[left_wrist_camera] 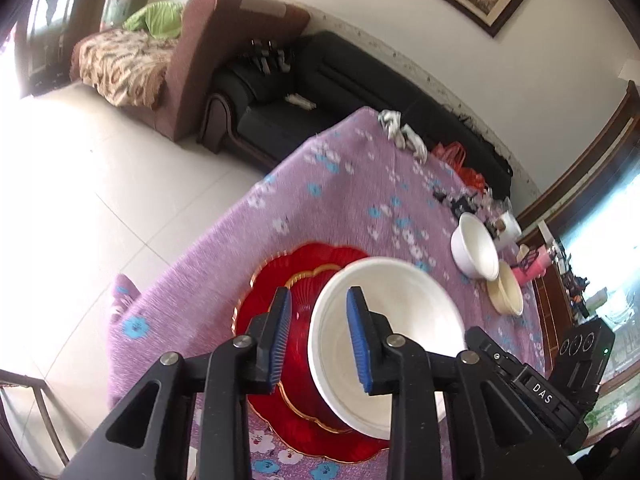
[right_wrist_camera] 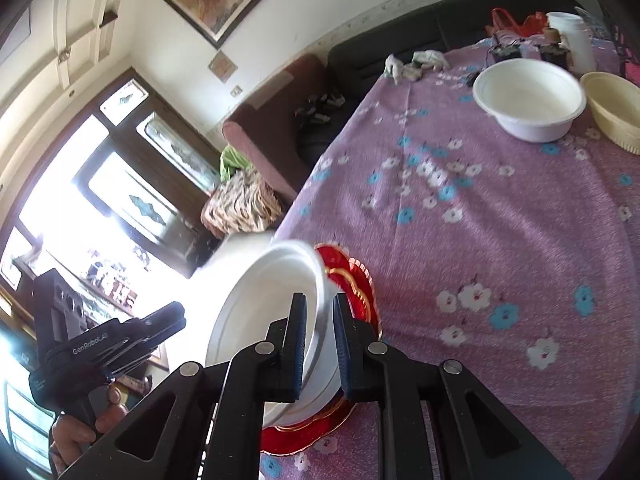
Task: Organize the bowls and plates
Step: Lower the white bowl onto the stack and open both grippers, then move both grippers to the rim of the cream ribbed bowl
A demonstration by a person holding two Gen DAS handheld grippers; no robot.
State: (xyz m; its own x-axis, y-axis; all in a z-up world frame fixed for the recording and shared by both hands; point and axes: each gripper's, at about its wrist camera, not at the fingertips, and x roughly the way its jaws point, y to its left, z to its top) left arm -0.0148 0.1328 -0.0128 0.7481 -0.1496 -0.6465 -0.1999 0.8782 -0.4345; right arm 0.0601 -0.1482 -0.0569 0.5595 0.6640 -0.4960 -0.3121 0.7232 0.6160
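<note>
A white bowl is tilted over stacked red plates near the table's edge. My right gripper is shut on the bowl's rim. In the left wrist view the same white bowl hangs over the red plates. My left gripper is open; one finger is inside the bowl and the other is outside its rim, over the plates. A second white bowl and a cream bowl stand at the far side of the table; they also show in the left wrist view as the white bowl and the cream bowl.
The table has a purple flowered cloth. A white cup, crumpled rags and small clutter sit at the far end. A black sofa and a brown armchair stand beyond the table.
</note>
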